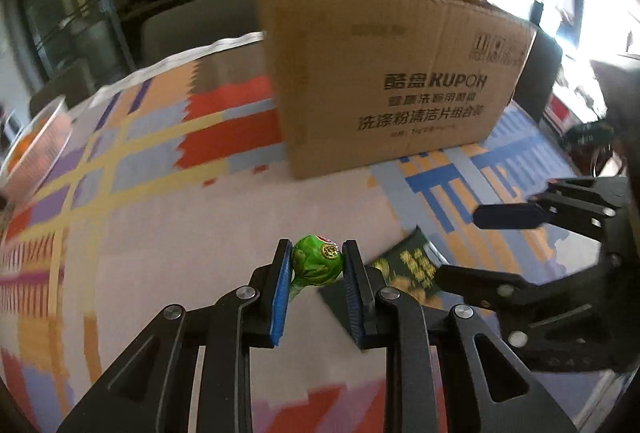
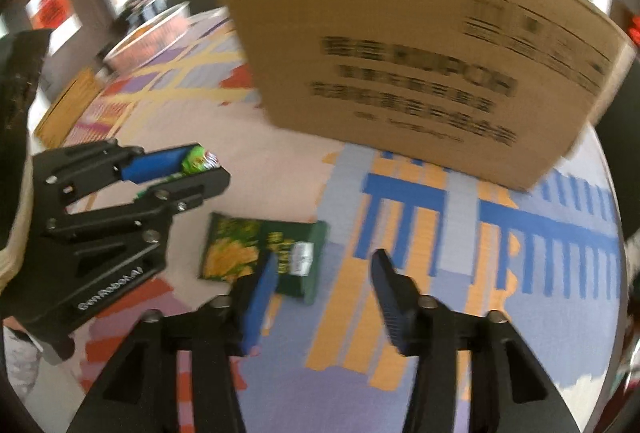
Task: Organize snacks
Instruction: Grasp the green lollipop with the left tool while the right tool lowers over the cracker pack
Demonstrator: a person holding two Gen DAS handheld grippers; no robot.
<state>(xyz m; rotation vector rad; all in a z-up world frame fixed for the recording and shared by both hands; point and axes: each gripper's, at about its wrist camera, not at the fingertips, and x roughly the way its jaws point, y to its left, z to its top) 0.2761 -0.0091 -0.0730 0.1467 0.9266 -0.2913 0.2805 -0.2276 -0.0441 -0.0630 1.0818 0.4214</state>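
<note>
Box writing: cardboard box [image 1: 384, 73] on the desk [image 1: 160, 217] reads "KUPOH" – with Chinese lines below.
Left claw [image 1: 316, 265]: clamped on a green lollipop [image 1: 318, 261], before the box.
Right claw [image 2: 324, 273]: apart, empty – near the green snack packet [image 2: 260, 249].
Claw marking: "GenRobot.AI".

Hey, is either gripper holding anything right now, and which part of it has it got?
The left gripper is shut on the green lollipop, pads clamping its wrapped round head. The right gripper is open and empty, above the green snack packet.
</note>
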